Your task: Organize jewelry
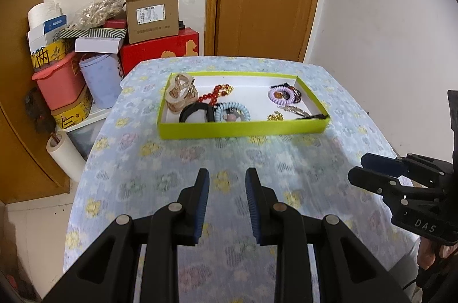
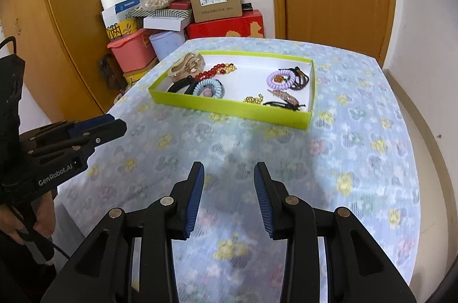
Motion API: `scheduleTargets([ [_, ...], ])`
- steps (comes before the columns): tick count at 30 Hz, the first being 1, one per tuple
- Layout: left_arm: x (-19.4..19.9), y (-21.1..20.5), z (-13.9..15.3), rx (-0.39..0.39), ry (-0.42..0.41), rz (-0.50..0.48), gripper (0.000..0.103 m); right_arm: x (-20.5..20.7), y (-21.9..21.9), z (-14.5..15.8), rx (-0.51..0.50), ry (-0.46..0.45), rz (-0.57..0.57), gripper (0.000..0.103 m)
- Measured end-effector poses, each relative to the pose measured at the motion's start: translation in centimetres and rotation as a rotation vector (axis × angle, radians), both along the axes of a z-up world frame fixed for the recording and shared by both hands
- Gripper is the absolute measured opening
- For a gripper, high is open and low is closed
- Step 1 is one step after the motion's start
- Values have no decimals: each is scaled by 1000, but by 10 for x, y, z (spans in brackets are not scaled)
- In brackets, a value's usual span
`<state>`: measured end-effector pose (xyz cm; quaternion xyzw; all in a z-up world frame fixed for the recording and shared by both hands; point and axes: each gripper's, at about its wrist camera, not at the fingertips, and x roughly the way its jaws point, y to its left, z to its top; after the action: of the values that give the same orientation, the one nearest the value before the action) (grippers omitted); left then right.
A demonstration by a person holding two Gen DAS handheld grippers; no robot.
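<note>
**Both grippers empty, tray of jewelry straight ahead**

The table, under its blue flowered cloth, fills most of what I see. On its far half sits the green tray, long axis running left to right across my reach, near wall facing me. Everything I'm meant to sort already lies inside it: on the left a tan hair claw, a red bead bracelet, a black band and a blue coil tie; on the right a purple coil tie, a small gold chain and a dark clip near the right corner.

My left gripper hangs above bare cloth, fingers set moderately apart with nothing between them, pointing at the tray's middle. My right gripper is likewise parted and empty; from it the tray lies ahead and slightly left.

Neither hand is clearly nearer, I'd judge; both stand well short of the tray. The left suits the left cluster, the right suits the 3 pieces on the right.
</note>
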<state>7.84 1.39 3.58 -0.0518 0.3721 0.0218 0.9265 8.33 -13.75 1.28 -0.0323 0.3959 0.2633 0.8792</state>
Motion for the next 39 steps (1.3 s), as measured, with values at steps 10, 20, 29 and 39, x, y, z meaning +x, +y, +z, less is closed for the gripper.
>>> scheduleTargets([
  [10, -10, -3, -7, 0, 18, 9, 27, -10, -1, -5, -19, 13, -3, 37],
  [20, -11, -2, -8, 5, 17, 16, 27, -10, 1, -5, -23, 16, 3, 38],
  [29, -13, -3, -6, 12, 15, 22, 27, -10, 1, -5, -23, 15, 2, 38],
  [39, -14, -2, -6, 9, 19, 24, 27, -10, 0, -5, -23, 20, 5, 38],
])
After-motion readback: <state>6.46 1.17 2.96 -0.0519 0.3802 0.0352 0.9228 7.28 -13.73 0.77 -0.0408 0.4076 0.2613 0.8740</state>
